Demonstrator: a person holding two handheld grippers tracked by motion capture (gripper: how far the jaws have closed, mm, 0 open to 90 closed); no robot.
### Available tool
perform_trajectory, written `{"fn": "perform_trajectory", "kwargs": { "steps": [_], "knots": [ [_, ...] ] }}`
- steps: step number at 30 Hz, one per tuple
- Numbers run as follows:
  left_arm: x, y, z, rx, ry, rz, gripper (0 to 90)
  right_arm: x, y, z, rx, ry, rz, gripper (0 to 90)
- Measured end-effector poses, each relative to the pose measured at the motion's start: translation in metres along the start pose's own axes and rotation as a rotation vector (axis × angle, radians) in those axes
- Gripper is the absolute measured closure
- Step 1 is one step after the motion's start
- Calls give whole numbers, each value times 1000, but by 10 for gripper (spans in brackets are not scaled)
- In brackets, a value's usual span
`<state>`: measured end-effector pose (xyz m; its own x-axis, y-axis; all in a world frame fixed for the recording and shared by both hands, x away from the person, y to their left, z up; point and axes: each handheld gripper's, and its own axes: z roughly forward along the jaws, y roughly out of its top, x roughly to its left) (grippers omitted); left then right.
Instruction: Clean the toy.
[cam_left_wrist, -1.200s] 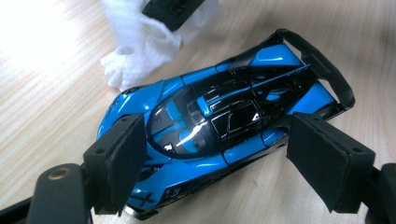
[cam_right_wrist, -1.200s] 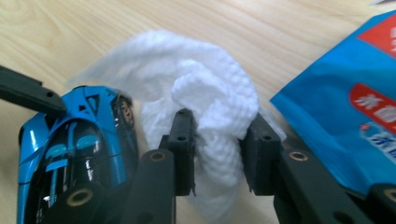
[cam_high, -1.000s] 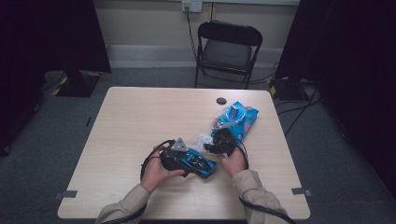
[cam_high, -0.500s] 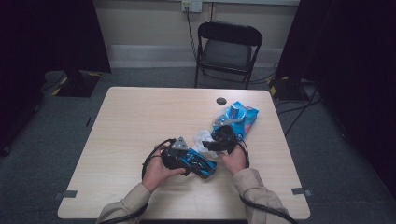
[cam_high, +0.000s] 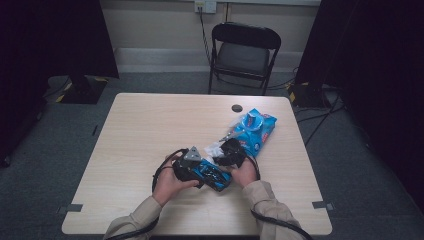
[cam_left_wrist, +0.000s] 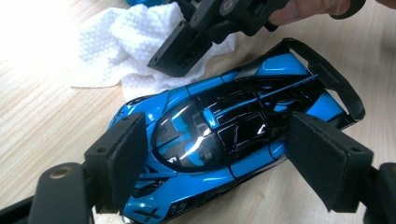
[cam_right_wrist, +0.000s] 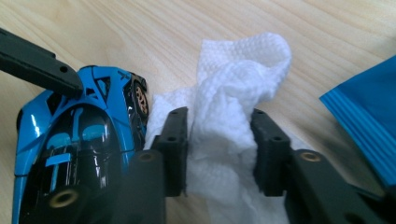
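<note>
A glossy blue and black toy car (cam_left_wrist: 219, 126) lies on the table near the front edge (cam_high: 212, 176). My left gripper (cam_left_wrist: 223, 158) is shut on it, one pad on each flank. A crumpled white paper towel (cam_right_wrist: 233, 79) lies just beyond the car's nose (cam_high: 214, 148). My right gripper (cam_right_wrist: 219, 144) reaches in from the right (cam_high: 225, 154), and its jaws have just been closing. The towel is bunched between its pads (cam_right_wrist: 175, 140), which press on it. In the left gripper view the right gripper (cam_left_wrist: 187, 46) rests on the towel (cam_left_wrist: 126, 42).
A blue plastic bag (cam_high: 255, 130) lies at the right of the wooden table (cam_high: 150, 130), close behind the right hand, and its edge (cam_right_wrist: 364, 116) shows beside the towel. A small black disc (cam_high: 236, 108) sits near the far edge. A folding chair (cam_high: 243, 50) stands beyond.
The right gripper has shifted a little down and left onto the paper towel and narrowed its jaws around it. The left hand and the car have stayed put.
</note>
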<state>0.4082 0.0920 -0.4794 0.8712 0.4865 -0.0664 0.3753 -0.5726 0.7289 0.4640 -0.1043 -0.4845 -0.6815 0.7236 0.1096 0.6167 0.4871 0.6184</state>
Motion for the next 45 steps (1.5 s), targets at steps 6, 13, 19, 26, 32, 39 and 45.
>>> {"fn": "perform_trajectory", "kwargs": {
  "steps": [6,13,19,26,32,39,45],
  "knots": [
    [-1,0,0,7,2,5,203,2,7,2,-2,36,34,838],
    [-2,0,2,-4,11,12,198,3,20,9,-59,93,108,842],
    [-1,0,2,3,28,25,228,3,16,19,-22,145,112,844],
    [-2,0,2,5,36,20,229,2,14,13,24,162,53,843],
    [-2,0,2,9,39,24,229,3,11,8,34,155,5,843],
    [-2,1,1,24,43,22,229,2,4,1,43,153,-18,843],
    [-2,2,2,27,45,19,229,-2,-6,-8,50,158,-28,843]
  ]
}}
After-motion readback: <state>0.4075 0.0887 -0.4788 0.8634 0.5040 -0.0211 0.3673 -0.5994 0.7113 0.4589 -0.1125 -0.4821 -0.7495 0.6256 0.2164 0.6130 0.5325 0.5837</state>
